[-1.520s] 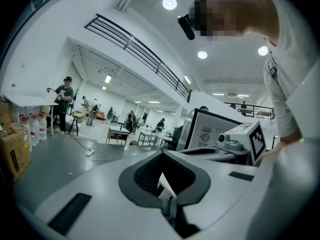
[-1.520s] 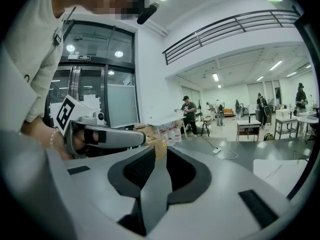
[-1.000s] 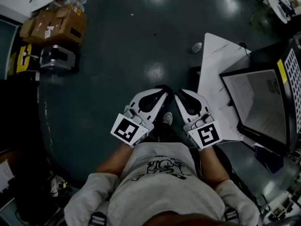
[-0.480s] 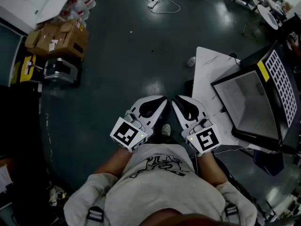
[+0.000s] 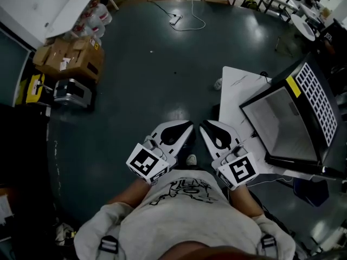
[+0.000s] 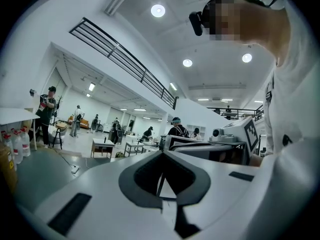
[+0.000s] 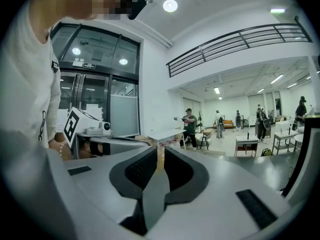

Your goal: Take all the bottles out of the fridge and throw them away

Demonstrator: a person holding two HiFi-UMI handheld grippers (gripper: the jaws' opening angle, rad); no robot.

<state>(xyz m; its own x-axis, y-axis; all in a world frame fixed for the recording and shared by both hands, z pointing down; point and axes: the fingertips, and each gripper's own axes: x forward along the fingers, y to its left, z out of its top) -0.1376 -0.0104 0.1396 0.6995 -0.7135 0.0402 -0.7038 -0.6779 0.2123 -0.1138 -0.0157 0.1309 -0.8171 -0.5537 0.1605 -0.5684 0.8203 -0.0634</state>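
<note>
Black fridge [image 5: 282, 123] near right gripper [image 5: 203, 125], that gripper barely ajar, left gripper [image 5: 190, 125] closed

Cardboard boxes [image 5: 68, 58] sit on the dark floor [image 5: 146, 75], what looks like a power strip [image 5: 174, 19] well apart.

Your white left tongs [image 5: 188, 125] and white right tongs [image 5: 203, 124] bear black-and-white patterned cubes [image 5: 146, 164]; brown cardboard boxes [image 5: 68, 58] upper left, dark teal floor [image 5: 152, 75].
</note>
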